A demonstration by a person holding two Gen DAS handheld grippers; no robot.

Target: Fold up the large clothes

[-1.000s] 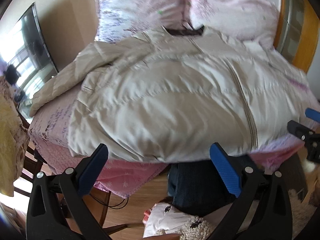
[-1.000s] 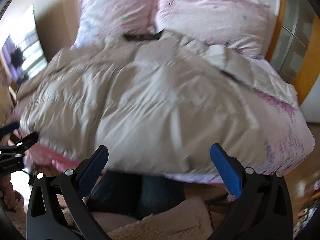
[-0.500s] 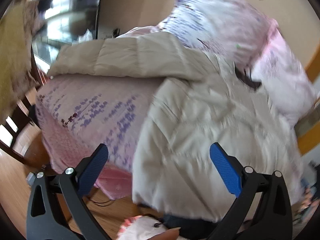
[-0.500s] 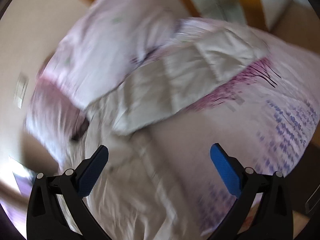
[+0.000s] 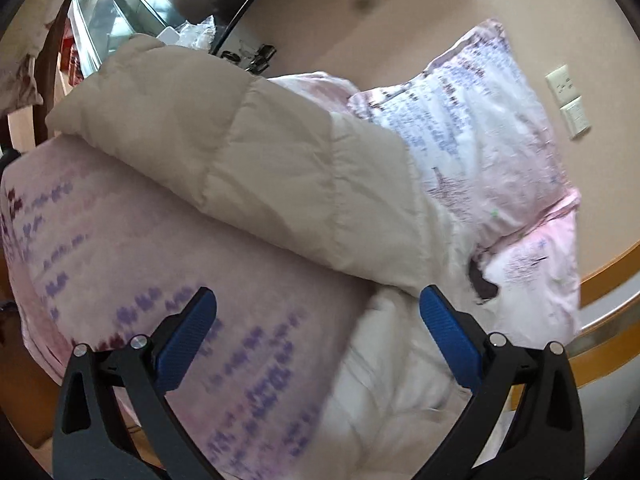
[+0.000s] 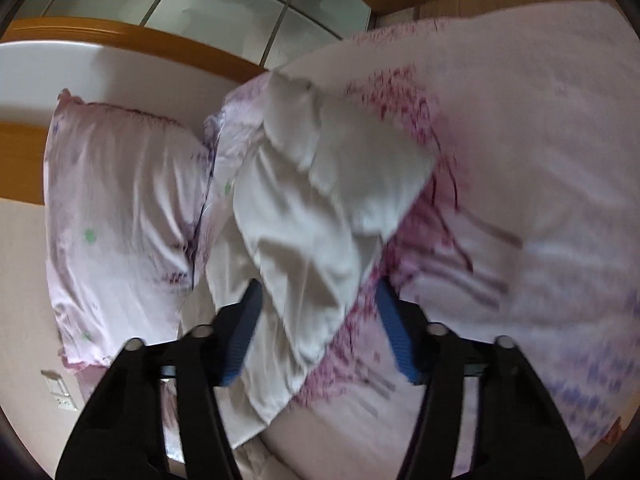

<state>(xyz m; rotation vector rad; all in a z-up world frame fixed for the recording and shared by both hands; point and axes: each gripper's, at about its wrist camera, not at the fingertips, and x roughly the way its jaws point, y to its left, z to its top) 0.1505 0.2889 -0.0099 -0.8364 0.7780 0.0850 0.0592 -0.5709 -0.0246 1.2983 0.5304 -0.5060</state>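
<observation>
Through the left wrist camera we see the padded beige jacket (image 5: 280,168) spread on the pink bedspread (image 5: 120,264), one sleeve running from ten o'clock toward the body at five o'clock, with a pillow (image 5: 480,140) at two o'clock. Our left gripper (image 5: 318,332) stands wide apart with only bedding and jacket edge below it, nothing pinched.

Through the right wrist camera the other sleeve (image 6: 320,208) reaches from twelve o'clock down to six o'clock, between the jaws of our right gripper (image 6: 320,336). Those jaws have just been closing, with the sleeve between them; blur keeps us from telling whether the pads press on it yet.

We judge the step to be taking both sleeves to fold them inward. To do it well, we should bite through the full padding near the cuff, then lift before carrying across, so the slippery shell does not drag.
</observation>
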